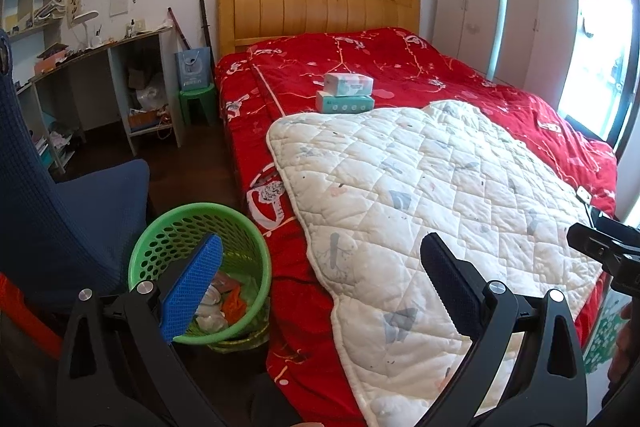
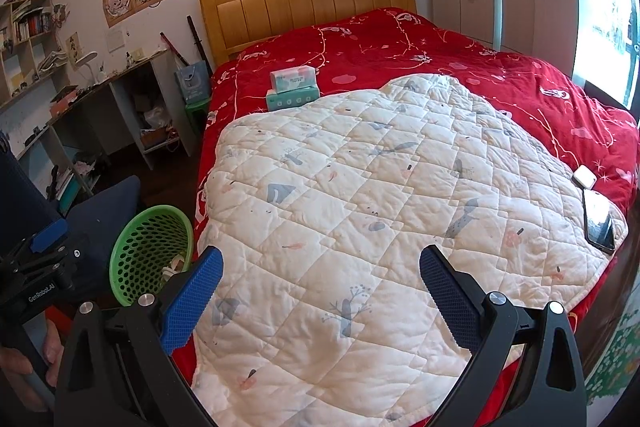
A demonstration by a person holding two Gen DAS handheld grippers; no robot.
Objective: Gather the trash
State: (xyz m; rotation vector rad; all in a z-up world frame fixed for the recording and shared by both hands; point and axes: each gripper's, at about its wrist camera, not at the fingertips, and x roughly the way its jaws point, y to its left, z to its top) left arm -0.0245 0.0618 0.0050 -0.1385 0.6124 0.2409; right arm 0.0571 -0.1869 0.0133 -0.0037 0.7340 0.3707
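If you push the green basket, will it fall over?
Probably easily. The green basket looks like thin plastic full of holes, so likely light. It stands tall on the floor, holding only some scraps, so a high push might tip it.

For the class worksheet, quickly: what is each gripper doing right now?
Left gripper: open, holding nothing.
Right gripper: open, holding nothing.

Tissue packs (image 1: 347, 93) on red bedspread (image 1: 400, 59)

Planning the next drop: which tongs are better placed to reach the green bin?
Left, probably. The left tongs hang open with one pad over the green bin; the right tongs hang open over the white quilt.
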